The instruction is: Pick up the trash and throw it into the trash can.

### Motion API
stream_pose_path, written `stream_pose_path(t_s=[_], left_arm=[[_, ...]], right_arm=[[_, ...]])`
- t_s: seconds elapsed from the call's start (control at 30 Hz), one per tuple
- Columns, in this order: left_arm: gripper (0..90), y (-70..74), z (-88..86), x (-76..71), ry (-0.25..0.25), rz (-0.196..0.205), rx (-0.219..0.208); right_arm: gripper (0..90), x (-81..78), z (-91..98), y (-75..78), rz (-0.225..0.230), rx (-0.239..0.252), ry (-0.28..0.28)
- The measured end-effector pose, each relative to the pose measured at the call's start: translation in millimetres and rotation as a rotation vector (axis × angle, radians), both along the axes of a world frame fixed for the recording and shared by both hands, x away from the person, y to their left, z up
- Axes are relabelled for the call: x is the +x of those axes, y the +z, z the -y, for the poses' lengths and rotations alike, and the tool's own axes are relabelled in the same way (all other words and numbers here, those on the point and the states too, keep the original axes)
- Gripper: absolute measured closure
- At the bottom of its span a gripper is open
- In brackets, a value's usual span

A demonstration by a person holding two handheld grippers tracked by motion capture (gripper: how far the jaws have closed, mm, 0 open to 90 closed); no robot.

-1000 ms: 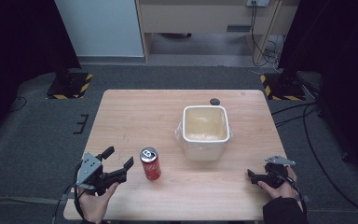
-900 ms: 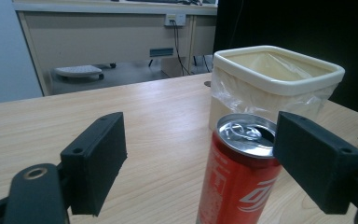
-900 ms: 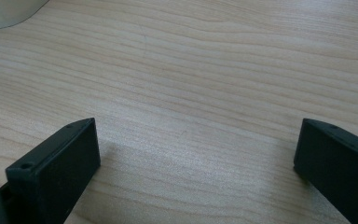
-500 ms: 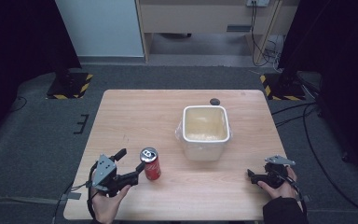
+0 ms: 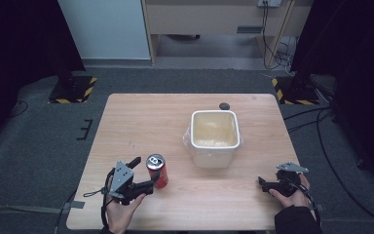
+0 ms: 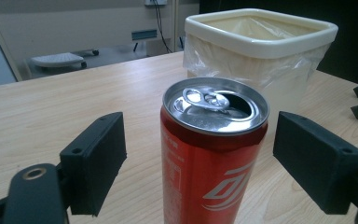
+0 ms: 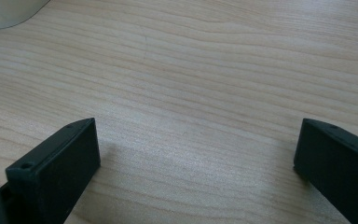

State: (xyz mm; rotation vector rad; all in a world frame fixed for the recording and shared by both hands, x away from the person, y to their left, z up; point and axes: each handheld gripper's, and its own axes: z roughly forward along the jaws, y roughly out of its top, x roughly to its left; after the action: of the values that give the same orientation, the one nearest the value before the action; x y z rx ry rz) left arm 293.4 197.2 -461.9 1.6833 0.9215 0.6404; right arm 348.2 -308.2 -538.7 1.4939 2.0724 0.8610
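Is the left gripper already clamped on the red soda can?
No, in the left gripper view the red soda can stands between the left gripper jaws with a clear gap on both sides.

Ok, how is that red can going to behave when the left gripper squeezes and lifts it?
The red can is tall and narrow, so a nudge could probably tip it. Its tab is open, so contents might spill. Thin walls may dent.

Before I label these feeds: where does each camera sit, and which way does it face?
High view: above the table, looking forward and down; both hands, left gripper, right gripper.
Left gripper view: between open jaws, facing the red can and bin.
Right gripper view: open jaws, bare tabletop.
Shared: can and bin, high and left views.
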Motion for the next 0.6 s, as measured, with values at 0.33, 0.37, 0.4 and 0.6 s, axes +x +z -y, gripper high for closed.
stream_pose_path(t_s=[0.33,0.37,0.4,0.6], left_arm=[[16.5,-9.7,7.8,7.6,-0.02,-0.03,0.025],[16.5,-10.5,8.2,8.2,-0.021,-0.031,0.028],[16.5,-11.4,8.6,8.9,-0.021,-0.033,0.03],[16.9,-16.2,13.1,14.5,-0.03,-0.044,0.046]], right_arm=[[0.4,0.1,-0.1,0.1,-0.002,0.0,0.0],[0.4,0.1,-0.2,0.0,0.0,0.0,0.0],[0.4,0.1,0.0,0.1,-0.002,-0.001,0.003],[0.4,0.2,-0.3,0.0,0.0,-0.001,0.003]])
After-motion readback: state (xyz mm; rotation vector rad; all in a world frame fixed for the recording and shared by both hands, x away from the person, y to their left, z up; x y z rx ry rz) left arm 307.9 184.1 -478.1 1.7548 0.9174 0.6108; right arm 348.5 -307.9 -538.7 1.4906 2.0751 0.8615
